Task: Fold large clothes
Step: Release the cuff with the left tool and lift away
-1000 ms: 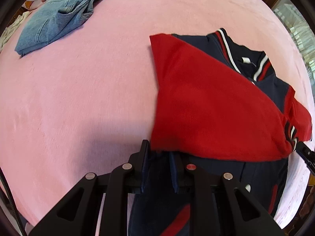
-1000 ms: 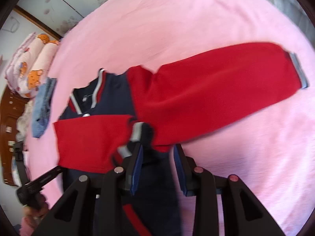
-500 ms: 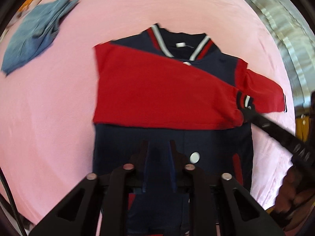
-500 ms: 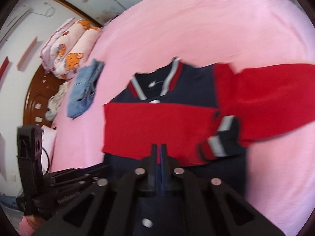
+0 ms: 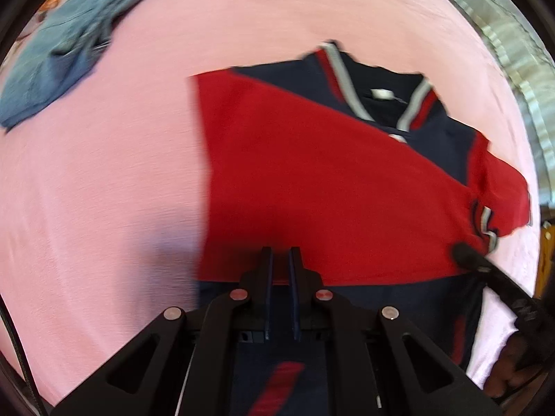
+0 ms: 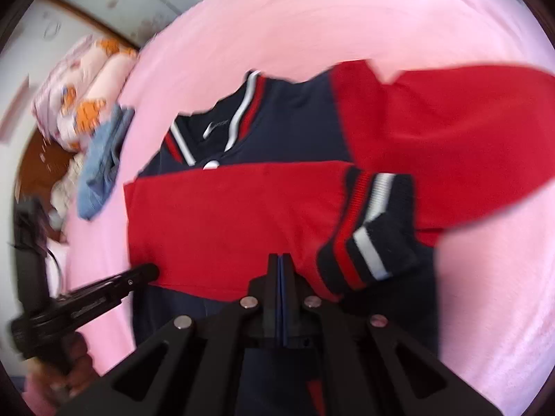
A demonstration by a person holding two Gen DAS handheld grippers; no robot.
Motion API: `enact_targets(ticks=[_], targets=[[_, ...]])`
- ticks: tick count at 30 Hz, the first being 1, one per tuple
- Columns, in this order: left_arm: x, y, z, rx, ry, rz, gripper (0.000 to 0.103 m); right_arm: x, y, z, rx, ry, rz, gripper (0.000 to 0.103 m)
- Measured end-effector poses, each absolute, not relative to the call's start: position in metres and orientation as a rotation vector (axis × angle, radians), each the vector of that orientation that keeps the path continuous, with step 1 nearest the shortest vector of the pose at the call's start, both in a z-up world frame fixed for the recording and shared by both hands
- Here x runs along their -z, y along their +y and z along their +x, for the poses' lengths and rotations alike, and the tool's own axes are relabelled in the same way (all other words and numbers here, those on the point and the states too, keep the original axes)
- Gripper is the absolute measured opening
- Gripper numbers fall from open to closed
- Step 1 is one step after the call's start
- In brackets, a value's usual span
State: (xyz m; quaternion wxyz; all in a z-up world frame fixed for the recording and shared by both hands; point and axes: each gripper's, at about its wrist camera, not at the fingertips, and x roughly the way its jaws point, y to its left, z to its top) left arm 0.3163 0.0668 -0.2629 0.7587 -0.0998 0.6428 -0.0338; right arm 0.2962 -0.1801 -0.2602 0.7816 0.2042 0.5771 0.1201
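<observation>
A navy jacket with red sleeves [image 5: 329,180] lies flat on the pink bed [image 5: 104,190], collar [image 5: 378,93] far from me. One red sleeve is folded across the chest; its striped cuff [image 6: 367,228] rests at the jacket's right side. The other red sleeve [image 6: 451,131] stretches out to the right on the bed. My left gripper [image 5: 280,253] hovers over the lower edge of the folded sleeve, its jaws a narrow gap apart and empty. My right gripper [image 6: 280,260] is shut and empty, just left of the cuff; its tip also shows in the left wrist view [image 5: 464,253].
Folded blue jeans [image 5: 62,59] lie at the far left of the bed. Printed pillows [image 6: 79,104] and a wooden headboard [image 6: 41,159] are beyond them. A window with curtains [image 5: 513,69] is at the far right.
My right gripper let go of the cuff, which now lies on the jacket, and closed. Both grippers drew back from the jacket and then moved in closer to it.
</observation>
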Motion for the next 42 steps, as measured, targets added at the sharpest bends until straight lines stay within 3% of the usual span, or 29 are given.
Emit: enact_targets(ticks=[11, 22, 33, 42], targets=[[0.269, 0.091, 0.312, 0.003, 1.366, -0.248, 0.002, 0.252, -0.250, 0.278, -0.017, 1.221, 0.466, 0.000], [0.219, 0.087, 0.310, 0.105, 1.334, -0.240, 0.005, 0.211, -0.213, 0.285, -0.210, 1.119, 0.429, 0.000], [0.260, 0.043, 0.373, 0.126, 1.316, -0.212, 0.006, 0.260, -0.123, 0.338, -0.360, 1.131, 0.415, 0.000], [0.257, 0.086, 0.382, 0.007, 1.209, -0.208, 0.006, 0.259, -0.184, 0.327, -0.060, 1.162, 0.335, 0.000]])
